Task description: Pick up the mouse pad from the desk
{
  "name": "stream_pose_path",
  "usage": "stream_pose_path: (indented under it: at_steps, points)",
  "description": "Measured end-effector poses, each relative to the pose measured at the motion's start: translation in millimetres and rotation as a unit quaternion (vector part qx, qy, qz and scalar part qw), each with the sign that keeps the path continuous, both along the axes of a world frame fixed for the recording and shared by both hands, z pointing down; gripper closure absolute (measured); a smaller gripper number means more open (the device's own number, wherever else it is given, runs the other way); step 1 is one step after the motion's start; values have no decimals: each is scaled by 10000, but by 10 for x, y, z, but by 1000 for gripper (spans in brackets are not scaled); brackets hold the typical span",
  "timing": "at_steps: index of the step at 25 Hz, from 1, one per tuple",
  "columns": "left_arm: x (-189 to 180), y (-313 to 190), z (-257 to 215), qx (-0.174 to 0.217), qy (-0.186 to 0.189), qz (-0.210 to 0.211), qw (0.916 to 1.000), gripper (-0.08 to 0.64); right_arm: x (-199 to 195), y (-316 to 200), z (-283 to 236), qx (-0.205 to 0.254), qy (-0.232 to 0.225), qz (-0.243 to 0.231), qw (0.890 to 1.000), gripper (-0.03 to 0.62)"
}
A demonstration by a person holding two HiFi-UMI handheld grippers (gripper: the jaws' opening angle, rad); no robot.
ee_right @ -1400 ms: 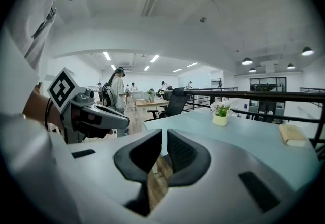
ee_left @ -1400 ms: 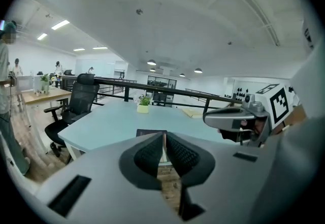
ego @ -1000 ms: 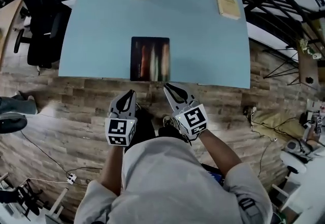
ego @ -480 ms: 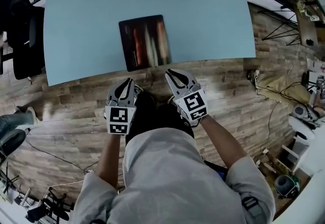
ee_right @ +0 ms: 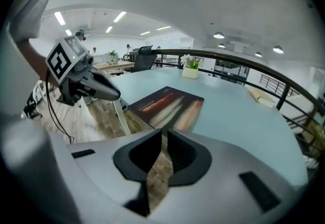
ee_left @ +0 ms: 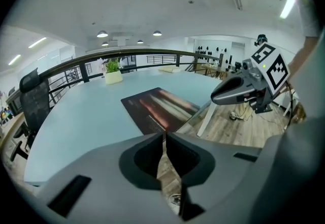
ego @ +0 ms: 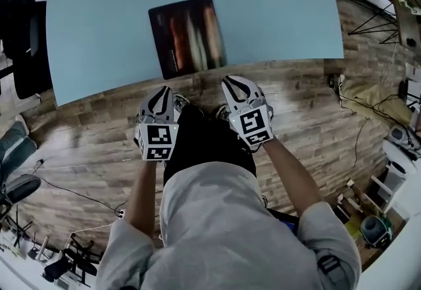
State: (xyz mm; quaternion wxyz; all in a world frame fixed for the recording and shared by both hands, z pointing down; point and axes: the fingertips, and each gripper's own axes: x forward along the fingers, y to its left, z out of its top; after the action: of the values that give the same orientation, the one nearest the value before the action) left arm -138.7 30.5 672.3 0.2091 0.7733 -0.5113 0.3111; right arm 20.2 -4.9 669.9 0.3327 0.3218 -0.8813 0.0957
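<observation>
The mouse pad (ego: 187, 35), dark with red and pale streaks, lies flat at the front edge of the light blue desk (ego: 283, 12). My left gripper (ego: 163, 90) hangs over the wooden floor just short of that edge, below the pad's left corner. It is shut and holds nothing. My right gripper (ego: 231, 79) is beside it under the pad's right corner, also shut and holding nothing. The left gripper view looks past the left gripper (ee_left: 165, 134) to the pad (ee_left: 160, 108), with the right gripper (ee_left: 236, 91) beside it. Beyond the right gripper (ee_right: 164, 131) in its own view lies the pad (ee_right: 167, 103).
A black office chair (ego: 23, 32) stands at the desk's left. A potted plant (ee_left: 112, 71) and a pale book (ee_left: 169, 69) sit at the desk's far side. A white desk leg (ee_left: 205, 119) stands under the front edge. Cables (ego: 72, 193) and clutter lie on the floor.
Both grippers have come down and sit closer to the desk's front edge and the pad. The plant and the book have slid out of the top of the head view.
</observation>
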Motion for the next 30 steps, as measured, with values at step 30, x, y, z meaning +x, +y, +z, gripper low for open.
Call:
stream_pose_path:
  at_steps: [30]
  points:
    - [99, -128, 598, 394, -3326, 2045, 9198, 452, -179, -84, 629, 1718, 2350, -1546, 9441, 477]
